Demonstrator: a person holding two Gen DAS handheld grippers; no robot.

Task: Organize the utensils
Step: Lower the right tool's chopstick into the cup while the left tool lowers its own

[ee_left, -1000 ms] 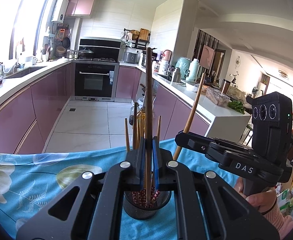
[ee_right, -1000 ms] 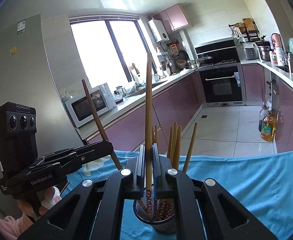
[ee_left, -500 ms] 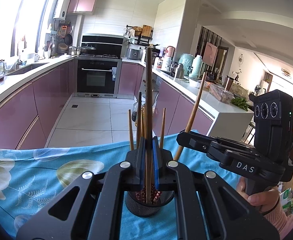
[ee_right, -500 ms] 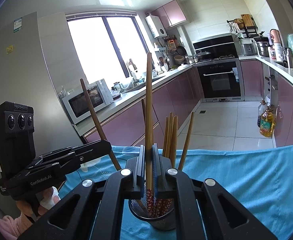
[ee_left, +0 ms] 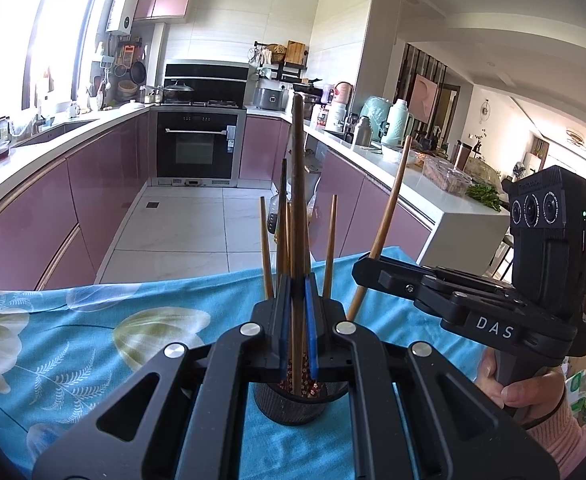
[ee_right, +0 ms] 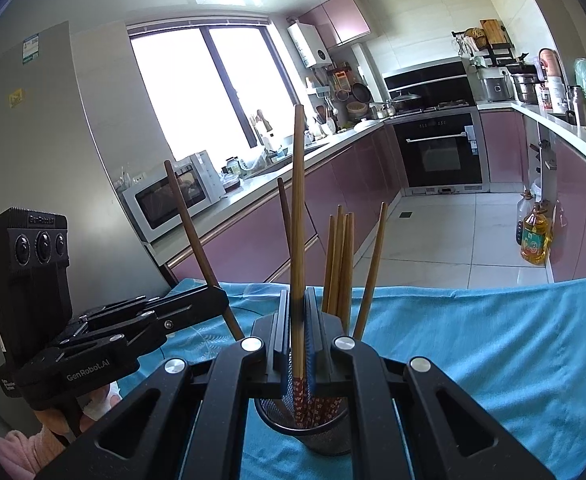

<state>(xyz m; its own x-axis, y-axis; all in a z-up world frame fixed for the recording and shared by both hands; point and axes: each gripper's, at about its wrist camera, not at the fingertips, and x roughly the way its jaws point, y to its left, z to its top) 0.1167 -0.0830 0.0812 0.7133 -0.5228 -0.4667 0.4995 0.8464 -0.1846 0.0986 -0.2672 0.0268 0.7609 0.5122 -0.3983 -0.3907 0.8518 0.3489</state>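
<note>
Chopsticks (ee_right: 339, 256) stand bunched in a black mesh cup (ee_right: 317, 436) on the blue cloth (ee_right: 473, 340), their patterned ends down inside it. Above the cup, the left gripper (ee_left: 298, 320) has its jaws clamped on one upright dark stick (ee_left: 298, 200), whose lower end reaches into the cup. Beside it, the right gripper (ee_right: 298, 328) pinches a lighter stick (ee_right: 298, 208), also upright, its patterned end in the cup.
</note>
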